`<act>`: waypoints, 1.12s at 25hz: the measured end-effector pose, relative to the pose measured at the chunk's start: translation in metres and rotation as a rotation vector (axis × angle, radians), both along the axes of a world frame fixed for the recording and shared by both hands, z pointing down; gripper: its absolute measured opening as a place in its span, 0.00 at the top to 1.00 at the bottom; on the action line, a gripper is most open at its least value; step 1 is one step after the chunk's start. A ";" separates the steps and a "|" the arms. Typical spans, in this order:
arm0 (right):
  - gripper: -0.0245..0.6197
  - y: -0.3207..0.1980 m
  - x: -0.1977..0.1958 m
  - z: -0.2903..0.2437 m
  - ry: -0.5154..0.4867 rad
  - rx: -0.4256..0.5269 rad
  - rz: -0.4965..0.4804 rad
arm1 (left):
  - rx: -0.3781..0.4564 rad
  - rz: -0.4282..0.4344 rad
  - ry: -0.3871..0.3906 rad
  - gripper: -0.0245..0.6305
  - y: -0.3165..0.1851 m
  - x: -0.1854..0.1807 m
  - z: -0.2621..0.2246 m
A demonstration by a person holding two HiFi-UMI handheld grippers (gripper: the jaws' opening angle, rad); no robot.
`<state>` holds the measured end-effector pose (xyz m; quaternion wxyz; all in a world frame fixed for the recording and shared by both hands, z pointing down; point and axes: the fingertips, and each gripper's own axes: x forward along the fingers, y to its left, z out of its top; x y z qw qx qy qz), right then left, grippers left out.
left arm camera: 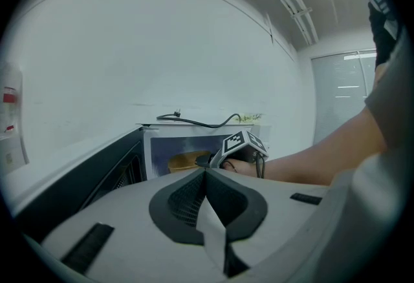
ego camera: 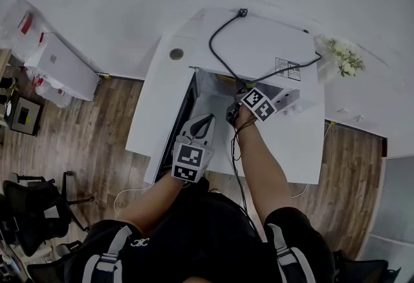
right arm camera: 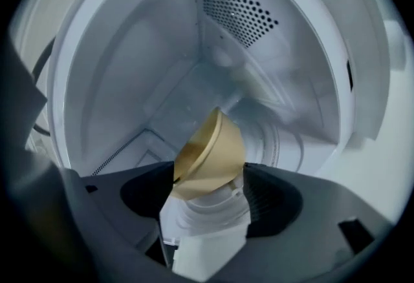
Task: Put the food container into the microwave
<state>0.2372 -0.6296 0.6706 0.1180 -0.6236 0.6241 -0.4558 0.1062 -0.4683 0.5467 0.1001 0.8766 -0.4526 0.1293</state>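
Note:
A gold bowl-shaped food container (right arm camera: 210,154) hangs tilted inside the white microwave cavity (right arm camera: 129,68), above the glass turntable (right arm camera: 288,141). My right gripper (right arm camera: 210,179) is shut on it. In the head view the right gripper (ego camera: 234,112) reaches into the mouth of the microwave (ego camera: 265,39), and the container is hidden there. My left gripper (ego camera: 204,123) is shut and empty, held in front of the open door (ego camera: 185,112). In the left gripper view the left gripper (left arm camera: 206,175) points at the container (left arm camera: 184,161) and at the right gripper's marker cube (left arm camera: 242,142).
The microwave stands on a white table (ego camera: 155,107), its dark door (left arm camera: 90,175) swung out to the left. A black cable (ego camera: 223,30) lies across its top. Flowers (ego camera: 346,55) sit at the back right. An office chair (ego camera: 32,210) stands on the wood floor at left.

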 end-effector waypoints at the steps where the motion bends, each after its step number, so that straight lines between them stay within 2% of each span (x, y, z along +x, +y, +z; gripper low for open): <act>1: 0.42 0.002 0.002 0.001 0.042 -0.013 -0.011 | 0.000 0.003 -0.001 0.96 0.001 0.001 0.000; 4: 0.34 0.007 0.010 0.000 0.165 -0.038 -0.031 | -0.001 0.009 0.000 0.96 0.003 0.006 -0.001; 6: 0.24 0.008 0.014 -0.003 0.219 -0.033 -0.044 | 0.000 0.013 0.001 0.96 0.004 0.008 -0.001; 7: 0.20 0.008 0.015 -0.005 0.226 -0.025 -0.051 | 0.000 0.014 0.001 0.96 0.005 0.009 -0.001; 10: 0.20 0.013 0.011 -0.012 0.216 0.004 -0.102 | 0.004 0.017 0.002 0.96 0.007 0.012 -0.002; 12: 0.29 0.022 0.007 -0.018 0.244 0.023 -0.144 | 0.007 0.016 0.006 0.96 0.008 0.013 -0.004; 15: 0.59 0.042 0.007 -0.032 0.338 0.072 -0.171 | 0.017 0.008 0.017 0.96 0.009 0.013 -0.007; 18: 0.88 0.066 0.014 -0.055 0.472 0.169 -0.159 | 0.030 -0.001 0.032 0.96 0.011 0.013 -0.013; 19: 0.95 0.074 0.016 -0.063 0.512 0.199 -0.159 | 0.031 -0.001 0.036 0.96 0.012 0.013 -0.015; 28: 0.96 0.147 0.013 -0.160 0.676 0.463 -0.204 | 0.064 -0.003 0.069 0.96 0.018 0.021 -0.039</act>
